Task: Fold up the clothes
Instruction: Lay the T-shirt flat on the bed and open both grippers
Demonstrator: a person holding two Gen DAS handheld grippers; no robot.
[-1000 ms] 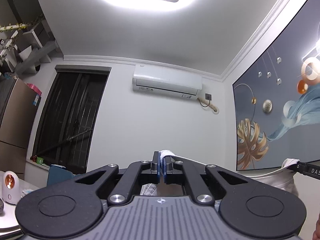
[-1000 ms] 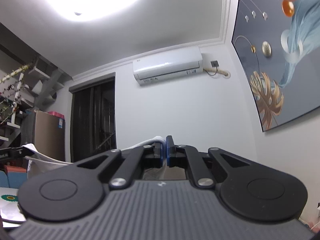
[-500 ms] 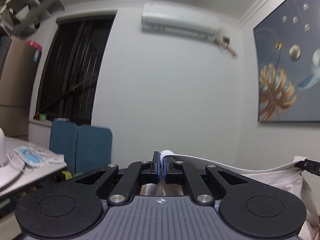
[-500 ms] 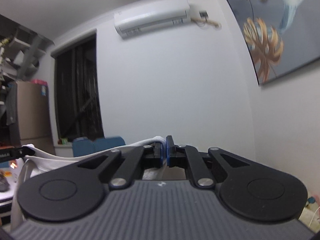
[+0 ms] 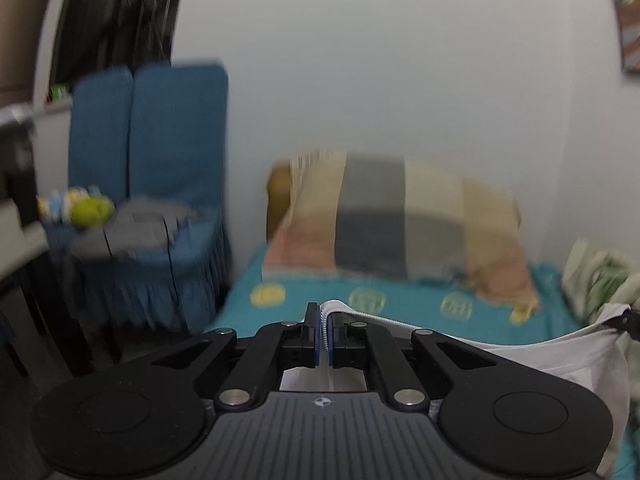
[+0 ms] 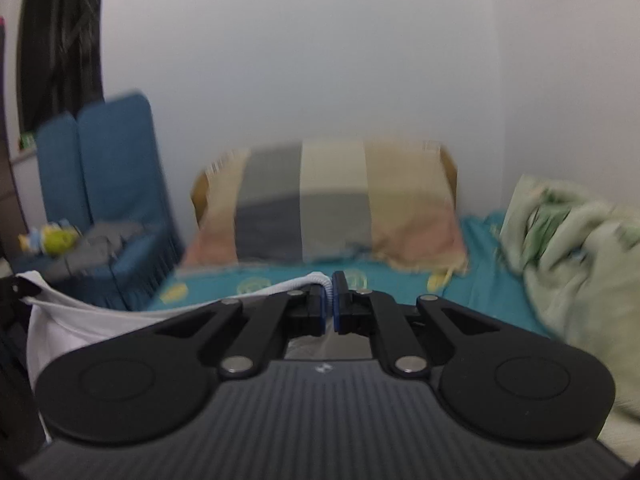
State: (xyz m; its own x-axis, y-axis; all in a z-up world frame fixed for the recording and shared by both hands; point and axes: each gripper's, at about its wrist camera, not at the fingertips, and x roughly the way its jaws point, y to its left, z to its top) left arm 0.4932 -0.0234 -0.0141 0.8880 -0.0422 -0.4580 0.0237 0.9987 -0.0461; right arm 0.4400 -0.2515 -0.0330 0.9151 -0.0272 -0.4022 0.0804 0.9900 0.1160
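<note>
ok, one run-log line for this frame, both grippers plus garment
left gripper: shut on white garment edge | right gripper: shut on white garment, other end | garment: slung between them above teal bed | fold: not started

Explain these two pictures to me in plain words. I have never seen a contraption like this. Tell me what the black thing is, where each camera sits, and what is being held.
The black things are hand-held grippers, one in each of a person's hands. Each carries a camera looking forward along its jaws, so one picture comes from the left gripper, the other from the right gripper. Both are shut on the edge of one white garment, which hangs stretched between them. Ahead lies a bed with a teal sheet, a striped blanket and a pale green quilt. A blue chair stands to the left. The backgrounds are blurred.
</note>
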